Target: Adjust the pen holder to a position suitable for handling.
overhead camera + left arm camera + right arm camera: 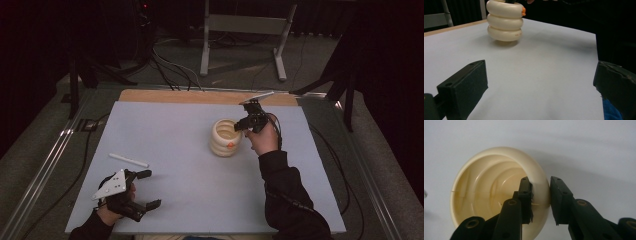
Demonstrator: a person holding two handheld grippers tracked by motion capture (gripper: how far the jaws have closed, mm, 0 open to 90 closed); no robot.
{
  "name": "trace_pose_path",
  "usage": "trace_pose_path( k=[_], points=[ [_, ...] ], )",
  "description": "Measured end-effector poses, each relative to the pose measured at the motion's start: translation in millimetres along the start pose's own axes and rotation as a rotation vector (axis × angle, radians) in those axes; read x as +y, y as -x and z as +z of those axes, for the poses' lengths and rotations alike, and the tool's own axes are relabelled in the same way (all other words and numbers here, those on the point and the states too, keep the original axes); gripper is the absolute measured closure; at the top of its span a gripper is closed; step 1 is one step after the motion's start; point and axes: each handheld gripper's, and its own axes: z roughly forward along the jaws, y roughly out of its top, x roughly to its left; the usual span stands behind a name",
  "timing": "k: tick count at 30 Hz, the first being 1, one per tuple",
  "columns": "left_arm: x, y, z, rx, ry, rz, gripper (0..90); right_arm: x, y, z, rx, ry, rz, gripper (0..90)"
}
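Observation:
A cream cup made of three stacked bulging rings stands upright on the pale blue mat, right of centre. It carries a small orange mark on its side. My right gripper comes down on its right rim. One jaw is inside the cup and the other outside, and my right gripper is shut on the rim. My left gripper rests low near the front left corner, open and holding nothing. Ahead of my left gripper, the cup stands some way off.
A thin white stick lies on the mat just beyond the left gripper. A wooden table edge shows behind the mat. Cables and a metal stand are on the floor beyond.

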Motion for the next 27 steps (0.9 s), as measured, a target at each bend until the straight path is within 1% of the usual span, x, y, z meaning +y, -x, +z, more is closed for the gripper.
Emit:
trace_pose_path(
  k=[5,10,15,18,24,27],
  points=[
    [0.4,0.2,-0.3,0.001,0.005,-0.002,0.1,-8.8,-12.3,-0.1,0.002,-0.022,-0.029,71.5],
    [0.4,0.3,-0.2,0.0,0.004,0.0,0.1,-13.3,-24.1,5.1,0.007,-0.046,-0.051,71.5],
    [0.5,0.4,-0.5,-0.001,0.005,0.001,0.1,-11.6,-38.5,13.5,0.017,-0.059,-0.076,71.5],
    [0.1,0.1,-0.9,-0.001,0.005,-0.002,0.1,-9.8,-45.9,19.1,0.019,-0.064,-0.079,71.6],
    [0.0,0.3,-1.0,-0.004,0.004,-0.001,0.1,-6.2,-54.6,29.2,0.017,-0.077,-0.086,71.6],
    [0.3,0.0,-1.1,-0.004,0.006,-0.002,0.1,-3.9,-58.7,30.8,0.014,-0.075,-0.086,71.6]
  ],
)
